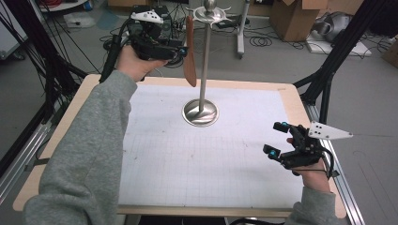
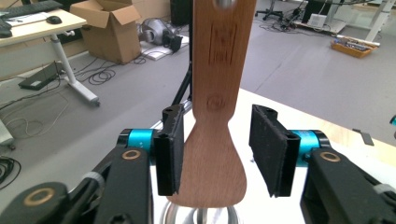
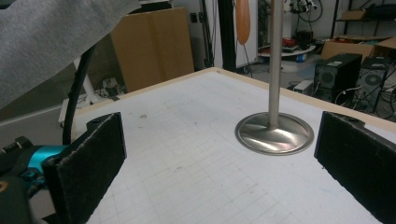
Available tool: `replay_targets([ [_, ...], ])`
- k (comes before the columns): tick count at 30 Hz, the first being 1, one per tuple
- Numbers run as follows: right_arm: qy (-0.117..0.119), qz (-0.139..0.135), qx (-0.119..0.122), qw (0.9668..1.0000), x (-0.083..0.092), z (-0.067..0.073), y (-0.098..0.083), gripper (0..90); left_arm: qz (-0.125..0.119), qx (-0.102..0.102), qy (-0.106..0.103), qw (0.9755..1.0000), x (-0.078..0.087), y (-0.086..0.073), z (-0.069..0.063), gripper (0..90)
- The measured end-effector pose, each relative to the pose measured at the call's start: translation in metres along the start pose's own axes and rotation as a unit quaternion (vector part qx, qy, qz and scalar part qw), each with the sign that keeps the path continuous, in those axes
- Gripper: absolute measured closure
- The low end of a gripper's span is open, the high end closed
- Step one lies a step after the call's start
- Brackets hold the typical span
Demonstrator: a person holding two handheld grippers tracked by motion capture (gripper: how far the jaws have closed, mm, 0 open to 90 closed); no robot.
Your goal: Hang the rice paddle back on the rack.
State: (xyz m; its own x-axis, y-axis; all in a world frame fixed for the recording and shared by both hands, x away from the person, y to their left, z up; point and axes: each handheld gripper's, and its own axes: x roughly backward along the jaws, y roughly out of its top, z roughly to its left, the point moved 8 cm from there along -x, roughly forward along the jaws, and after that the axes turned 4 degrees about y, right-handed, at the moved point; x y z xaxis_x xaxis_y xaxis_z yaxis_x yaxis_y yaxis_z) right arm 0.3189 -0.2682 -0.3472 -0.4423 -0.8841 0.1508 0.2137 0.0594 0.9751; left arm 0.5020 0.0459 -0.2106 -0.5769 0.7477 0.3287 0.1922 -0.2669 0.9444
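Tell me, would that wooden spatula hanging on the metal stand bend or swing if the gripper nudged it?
The wooden spatula looks like solid, fairly thick wood, so probably stiff. It hangs from a hook near the top of the stand, so a nudge would likely set it swinging. The left gripper's jaws flank it with a gap on one side.

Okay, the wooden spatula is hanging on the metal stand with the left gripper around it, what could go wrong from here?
The spatula hangs from a hook at the top of the stand, between the left gripper pads, which look apart from it. Pulling the gripper back crooked could snag the blade and swing it or lift it off the hook. The stand is tall on a small round base, so a sideways knock might tip it.
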Motion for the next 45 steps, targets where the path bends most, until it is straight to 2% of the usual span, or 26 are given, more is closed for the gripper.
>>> replay_targets([
  [4,-0.001,0.0,0.003,1.0,0.0,0.001,0.001,0.7,-0.006,-0.017,-0.011,0.9998,0.007,-0.007,-0.004,47.1],
  [6,-0.005,-0.002,0.004,1.0,0.001,0.0,0.002,0.7,-0.01,-0.019,-0.016,0.9997,0.011,-0.01,-0.007,44.4],
  [10,-0.007,-0.001,0.004,1.0,0.001,0.002,0.003,0.7,-0.013,-0.027,-0.015,0.9994,0.019,-0.016,-0.01,39.0],
  [12,-0.006,-0.001,0.006,1.0,0.001,0.003,0.003,0.7,-0.015,-0.027,-0.016,0.9994,0.02,-0.018,-0.011,36.3],
  [13,-0.007,-0.001,0.006,1.0,0.0,0.004,0.004,0.7,-0.017,-0.026,-0.026,0.9992,0.024,-0.022,-0.014,34.4],
  [14,-0.007,-0.002,0.01,0.9999,0.0,0.004,0.004,0.7,-0.018,-0.029,-0.028,0.999,0.025,-0.024,-0.015,33.0],
  [16,-0.004,0.002,0.008,1.0,-0.001,0.005,0.004,0.7,-0.023,-0.028,-0.024,0.9991,0.027,-0.028,-0.017,27.6],
  [21,0.003,0.008,0.013,0.9999,-0.007,0.009,0.005,0.7,-0.019,-0.026,-0.025,0.9992,0.031,-0.037,-0.017,21.0],
  [23,0.004,0.011,0.016,0.9998,-0.009,0.009,0.004,0.7,-0.018,-0.022,-0.021,0.9994,0.032,-0.041,-0.016,19.7],
  [24,0.003,0.012,0.014,0.9998,-0.009,0.009,0.004,0.7,-0.016,-0.022,-0.007,0.9996,0.034,-0.044,-0.013,19.7],
  [27,0.004,0.012,0.016,0.9998,-0.01,0.01,0.004,0.7,-0.021,-0.023,0.005,0.9995,0.038,-0.047,-0.012,19.2],
  [35,0.007,0.014,0.018,0.9997,-0.013,0.011,0.004,0.7,-0.04,-0.017,0.009,0.999,0.051,-0.058,-0.013,17.8],
  [38,0.006,0.017,0.018,0.9997,-0.015,0.011,0.003,0.7,-0.049,-0.005,0.019,0.9986,0.057,-0.062,-0.012,17.6],
  [40,0.007,0.018,0.018,0.9997,-0.017,0.01,0.003,0.7,-0.047,-0.003,0.021,0.9987,0.058,-0.065,-0.012,16.6],
  [42,0.008,0.019,0.016,0.9997,-0.018,0.01,0.002,0.7,-0.042,0.001,0.029,0.9987,0.064,-0.074,-0.009,16.5],
  [45,0.008,0.024,0.014,0.9996,-0.02,0.009,0.001,0.7,-0.045,0.007,0.034,0.9984,0.069,-0.082,-0.006,16.4],
])
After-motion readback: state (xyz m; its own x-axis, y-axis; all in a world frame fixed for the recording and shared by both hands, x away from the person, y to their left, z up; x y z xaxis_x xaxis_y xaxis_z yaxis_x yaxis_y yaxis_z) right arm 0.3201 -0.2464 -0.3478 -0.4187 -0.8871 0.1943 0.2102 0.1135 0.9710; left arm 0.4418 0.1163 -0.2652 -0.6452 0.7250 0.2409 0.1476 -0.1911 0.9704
